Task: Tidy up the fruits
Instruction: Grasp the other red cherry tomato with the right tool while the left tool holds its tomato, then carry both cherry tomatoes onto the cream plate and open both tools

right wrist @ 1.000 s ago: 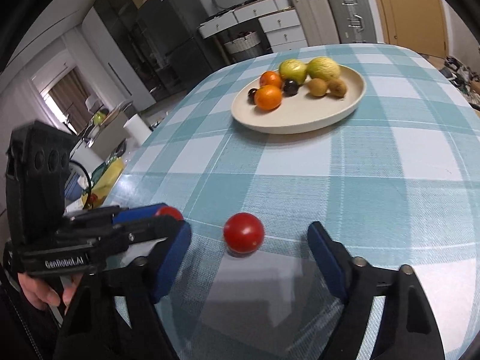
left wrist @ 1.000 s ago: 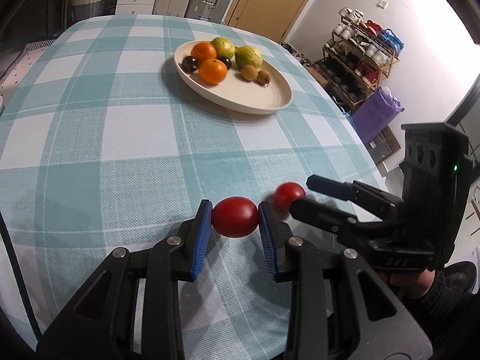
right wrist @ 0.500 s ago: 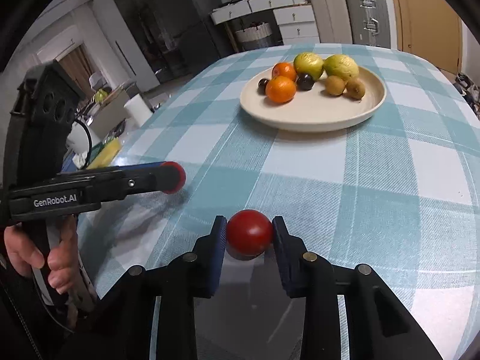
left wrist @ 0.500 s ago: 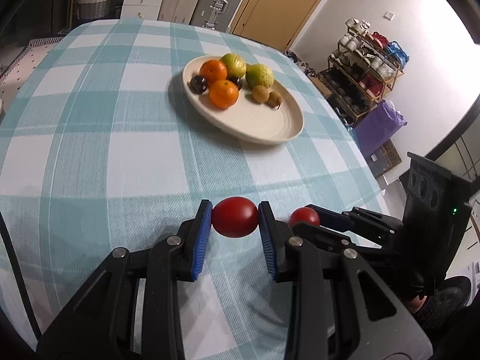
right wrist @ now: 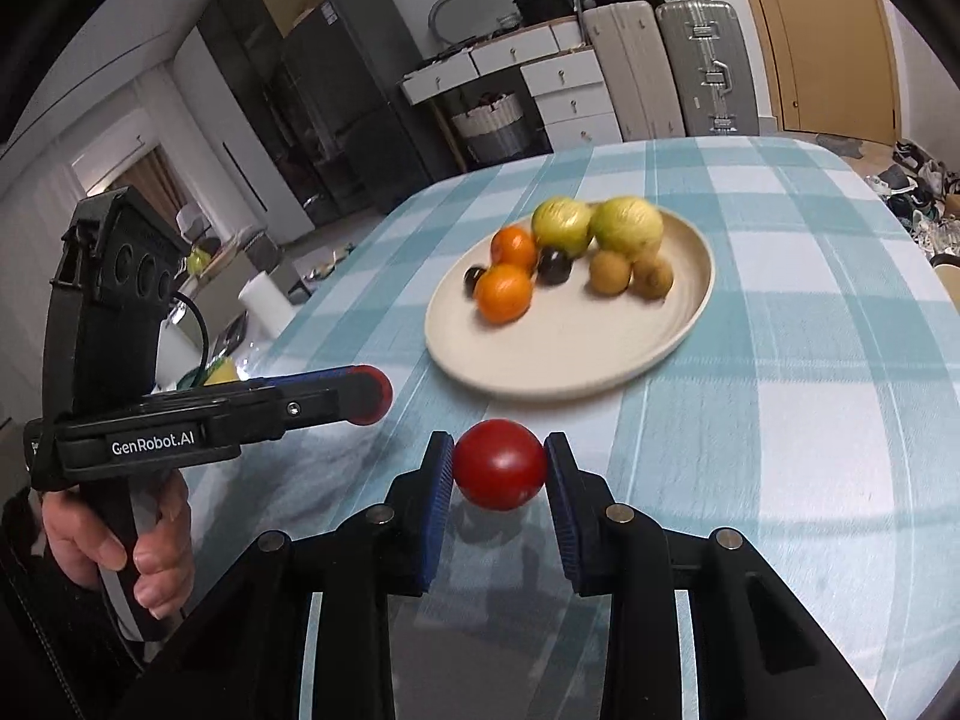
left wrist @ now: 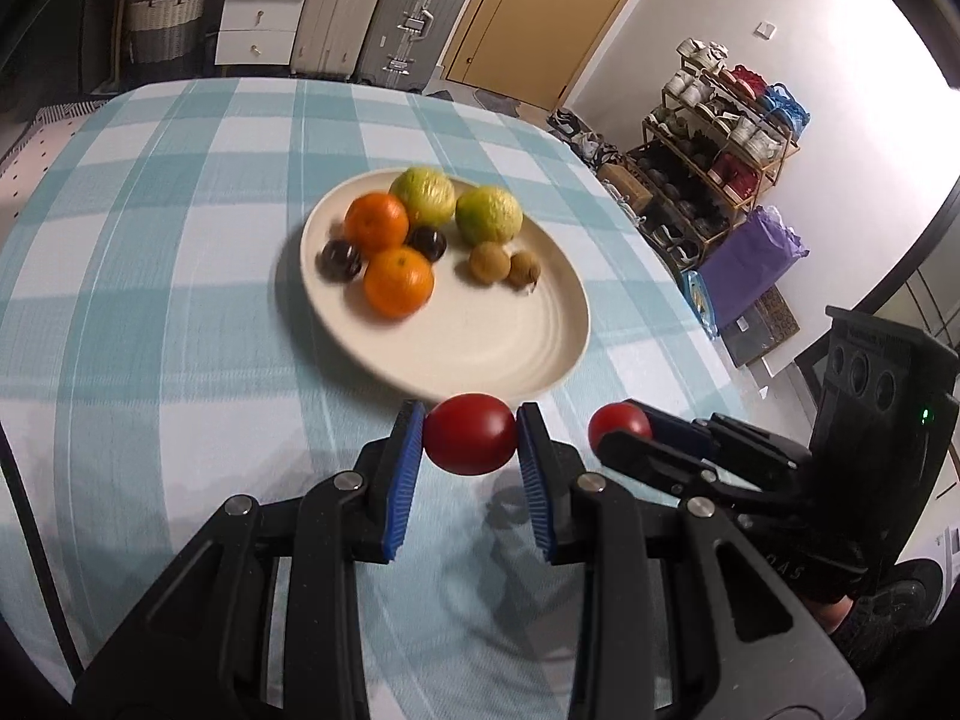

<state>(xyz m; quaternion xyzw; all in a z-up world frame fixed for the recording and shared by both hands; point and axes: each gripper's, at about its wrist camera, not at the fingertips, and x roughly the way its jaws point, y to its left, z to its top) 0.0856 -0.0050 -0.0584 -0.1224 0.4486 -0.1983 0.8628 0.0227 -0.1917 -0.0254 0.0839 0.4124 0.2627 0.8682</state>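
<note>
My left gripper (left wrist: 469, 441) is shut on a red tomato (left wrist: 470, 433), held above the tablecloth just short of the cream plate (left wrist: 510, 360). My right gripper (right wrist: 498, 471) is shut on a second red tomato (right wrist: 499, 463), also lifted near the plate (right wrist: 564, 354). The plate holds two oranges (left wrist: 398, 281), two yellow-green fruits (left wrist: 487, 217), two kiwis (left wrist: 489, 261) and two dark plums (left wrist: 339, 258). The right gripper with its tomato shows in the left wrist view (left wrist: 619, 425); the left gripper shows in the right wrist view (right wrist: 366, 393).
The table has a teal-and-white checked cloth (left wrist: 150, 240). Its right edge (left wrist: 678, 276) drops toward a shoe rack (left wrist: 714, 138) and a purple bag (left wrist: 750, 264). Suitcases (left wrist: 414, 18) and drawers stand behind the table's far end.
The right gripper closed on its tomato and lifted it. Both grippers have moved forward with their tomatoes toward the plate, which now looks much nearer.
</note>
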